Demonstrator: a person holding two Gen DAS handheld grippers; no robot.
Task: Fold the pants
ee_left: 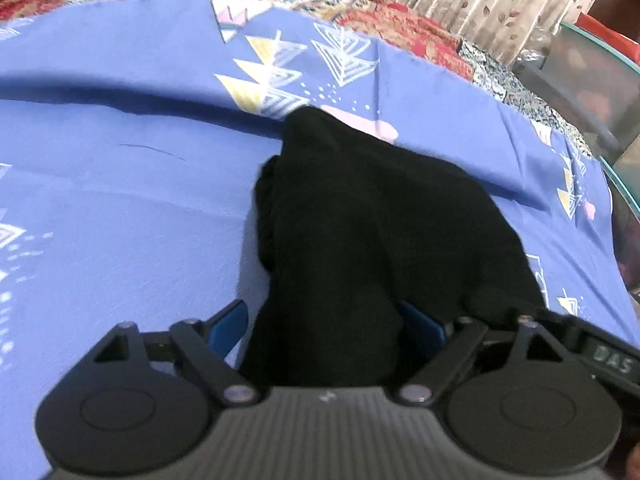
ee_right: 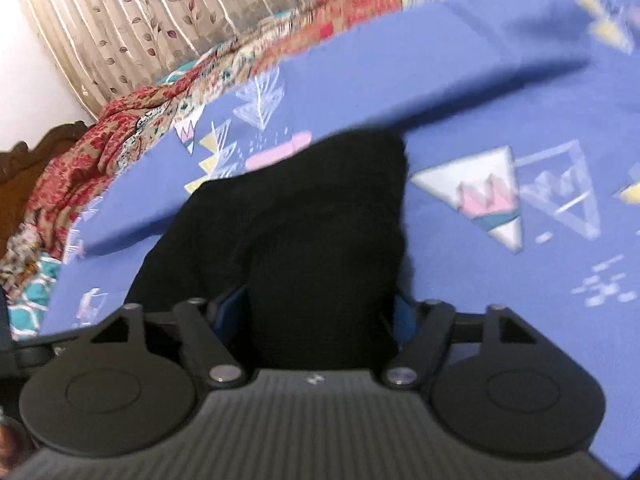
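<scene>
Closest to you, your left gripper (ee_left: pixel 326 328) has its blue fingers (ee_left: pixel 228 326) pressed against either side of a thick bunch of the black pants (ee_left: pixel 360 220), and your right gripper (ee_right: pixel 320 320) grips another bunch of the same garment in the same way, its blue pads only just showing at the cloth's edges. Both are clamped on fabric, with the cloth filling the gap between the fingers. The pants hang forward from both grips in a heaped, rumpled mass whose far end rests on the blue bedsheet (ee_left: pixel 120 208); legs and waistband cannot be told apart in the dark cloth. You appear to be mid-carry, either lifting an edge over for a fold or spreading the garment out, and the blur in the right wrist view fits a hand in motion. The next move seems to call for drawing both grips apart to tension the cloth, then laying it flat before letting go, or the bunching will be folded in. The sheet, printed with triangles, has a long raised crease across it. Beyond lie a red patterned quilt (ee_right: pixel 80 168), a carved wooden headboard (ee_right: pixel 24 176) and leaf-print curtains (ee_right: pixel 132 20).
</scene>
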